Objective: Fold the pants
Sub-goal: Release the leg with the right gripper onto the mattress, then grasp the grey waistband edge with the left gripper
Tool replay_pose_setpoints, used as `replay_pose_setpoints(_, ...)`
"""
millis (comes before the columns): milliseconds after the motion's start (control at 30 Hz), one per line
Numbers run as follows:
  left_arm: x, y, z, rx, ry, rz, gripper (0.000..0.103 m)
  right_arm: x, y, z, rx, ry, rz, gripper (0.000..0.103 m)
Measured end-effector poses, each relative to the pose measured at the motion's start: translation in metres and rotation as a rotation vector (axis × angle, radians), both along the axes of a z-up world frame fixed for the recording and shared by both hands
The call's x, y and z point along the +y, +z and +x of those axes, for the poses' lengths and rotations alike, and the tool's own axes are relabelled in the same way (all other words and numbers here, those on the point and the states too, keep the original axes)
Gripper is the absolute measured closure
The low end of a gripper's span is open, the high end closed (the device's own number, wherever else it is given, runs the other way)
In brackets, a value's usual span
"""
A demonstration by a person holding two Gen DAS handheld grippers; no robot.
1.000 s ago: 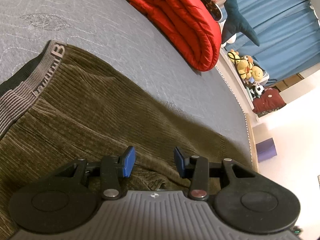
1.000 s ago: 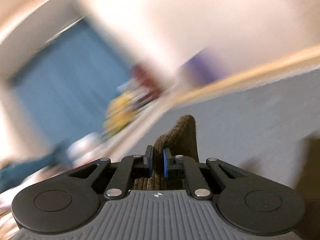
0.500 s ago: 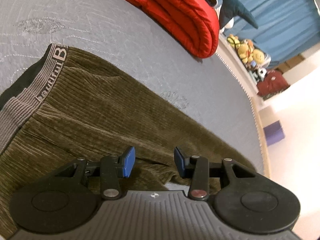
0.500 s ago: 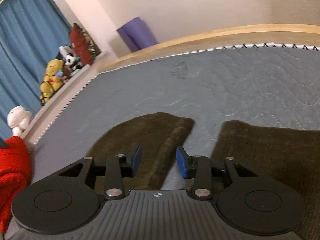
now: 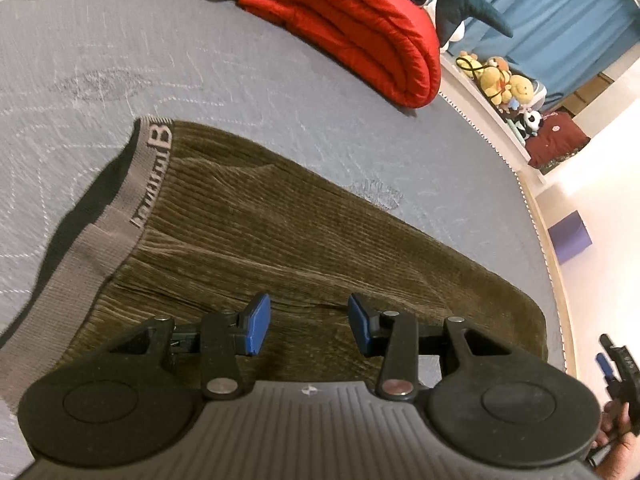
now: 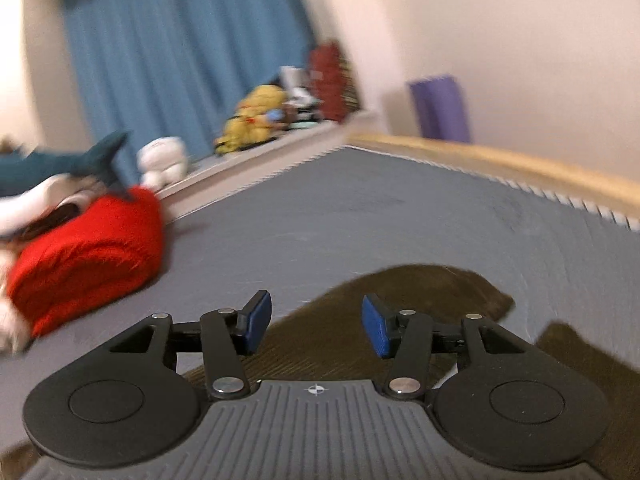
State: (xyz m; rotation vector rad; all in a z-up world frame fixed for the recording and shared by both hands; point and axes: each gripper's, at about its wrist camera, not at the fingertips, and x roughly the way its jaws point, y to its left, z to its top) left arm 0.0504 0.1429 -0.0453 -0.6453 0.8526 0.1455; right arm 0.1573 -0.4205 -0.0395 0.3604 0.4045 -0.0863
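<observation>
Olive-brown corduroy pants (image 5: 280, 240) with a grey lettered waistband (image 5: 136, 200) lie flat on the grey mattress (image 5: 200, 60). My left gripper (image 5: 306, 328) hovers over the cloth, open, nothing between its blue pads. In the right wrist view the pant leg ends (image 6: 420, 292) lie on the mattress below my right gripper (image 6: 316, 326). Its jaws are opening and nothing is between them. The right gripper (image 5: 614, 364) also shows at the left wrist view's lower right edge, with a hand under it.
A folded red quilt (image 5: 360, 28) and a blue shark plush (image 5: 464, 0) lie at the head of the bed. Soft toys (image 5: 504, 80) sit on a ledge before blue curtains. A purple box (image 5: 570, 236) stands beyond the wooden bed edge (image 6: 520, 164).
My right gripper let go of the pant leg end, which now lies on the mattress, and its jaws opened as it lifted and rolled. My left gripper shifted slightly and stayed open.
</observation>
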Motion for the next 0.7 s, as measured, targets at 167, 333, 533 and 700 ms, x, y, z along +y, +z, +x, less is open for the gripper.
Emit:
replay_pose_setpoints(167, 0.014, 0.010, -0.012, -0.004, 0.006, 0.026, 0.056, 0.040, 0.045, -0.044, -0.053, 0.094, -0.059, 0.034)
replay_pose_setpoints(333, 0.026, 0.016, -0.021, -0.014, -0.017, 0.085, 0.060, 0.089, 0.078, -0.086, -0.046, 0.197, -0.134, 0.015)
replay_pose_setpoints(533, 0.039, 0.015, -0.026, 0.009, -0.054, 0.251, 0.066, 0.153, 0.065, -0.131, -0.018, 0.473, -0.217, 0.013)
replay_pose_setpoints(700, 0.055, 0.007, -0.025, 0.056, -0.116, 0.245, 0.064, 0.208, 0.020, -0.145, 0.047, 0.623, -0.359, 0.017)
